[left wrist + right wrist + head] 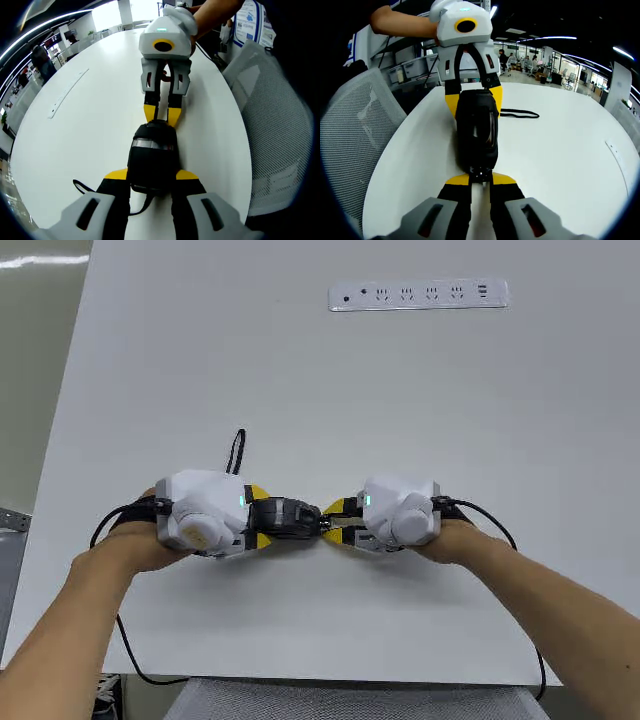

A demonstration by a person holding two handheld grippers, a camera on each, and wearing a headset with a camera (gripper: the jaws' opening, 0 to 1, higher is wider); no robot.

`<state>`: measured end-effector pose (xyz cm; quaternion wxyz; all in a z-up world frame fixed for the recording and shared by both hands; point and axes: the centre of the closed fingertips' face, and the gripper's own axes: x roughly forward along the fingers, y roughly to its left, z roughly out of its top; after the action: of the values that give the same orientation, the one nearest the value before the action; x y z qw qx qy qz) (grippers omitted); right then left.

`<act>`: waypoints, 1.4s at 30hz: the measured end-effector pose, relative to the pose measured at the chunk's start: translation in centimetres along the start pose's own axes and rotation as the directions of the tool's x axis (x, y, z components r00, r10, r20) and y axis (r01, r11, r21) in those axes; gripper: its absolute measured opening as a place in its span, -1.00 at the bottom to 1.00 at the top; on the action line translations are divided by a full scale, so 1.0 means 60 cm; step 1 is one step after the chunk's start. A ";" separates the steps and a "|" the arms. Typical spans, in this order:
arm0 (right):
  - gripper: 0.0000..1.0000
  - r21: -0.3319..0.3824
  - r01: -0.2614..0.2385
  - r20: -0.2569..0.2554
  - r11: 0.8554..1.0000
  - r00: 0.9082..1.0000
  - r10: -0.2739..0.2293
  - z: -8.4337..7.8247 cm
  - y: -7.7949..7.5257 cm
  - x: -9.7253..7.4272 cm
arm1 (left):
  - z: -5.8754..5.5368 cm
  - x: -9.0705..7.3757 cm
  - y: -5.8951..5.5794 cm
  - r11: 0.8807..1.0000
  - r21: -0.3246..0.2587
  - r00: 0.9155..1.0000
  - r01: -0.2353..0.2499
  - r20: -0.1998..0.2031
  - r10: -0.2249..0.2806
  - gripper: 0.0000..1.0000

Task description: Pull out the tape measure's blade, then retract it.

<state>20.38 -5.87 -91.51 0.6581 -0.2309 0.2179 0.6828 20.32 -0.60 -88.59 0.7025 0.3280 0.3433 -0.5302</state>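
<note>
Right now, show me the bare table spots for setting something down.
Crowded: the near edge, where the left gripper and right gripper clamp the tape measure. Free: the wide table stretch from there up to the power strip, plus the right side.

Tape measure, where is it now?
In the head view, the tape measure is clamped in the left hand-held gripper, its tip pinched by the right hand-held gripper.

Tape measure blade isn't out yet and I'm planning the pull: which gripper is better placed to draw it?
Right. The right gripper pinches the hook at the front of the case, which the left gripper clamps and can likely anchor.
</note>
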 end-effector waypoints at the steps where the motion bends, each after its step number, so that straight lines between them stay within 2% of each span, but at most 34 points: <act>1: -0.78 -0.004 0.000 0.000 1.000 1.000 0.000 0.000 0.000 0.000 | 0.000 0.000 0.000 1.000 0.000 1.000 0.000 0.000 0.000 -0.46; 42: -0.79 0.001 -0.006 0.011 1.000 1.000 0.006 0.005 0.001 -0.004 | -0.004 -0.002 0.000 1.000 -0.010 1.000 0.003 0.000 -0.003 -0.46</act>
<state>20.29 -5.87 -91.13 0.6573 -0.2261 0.2151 0.6860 20.27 -0.33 -88.62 0.7033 0.3241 0.3466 -0.5294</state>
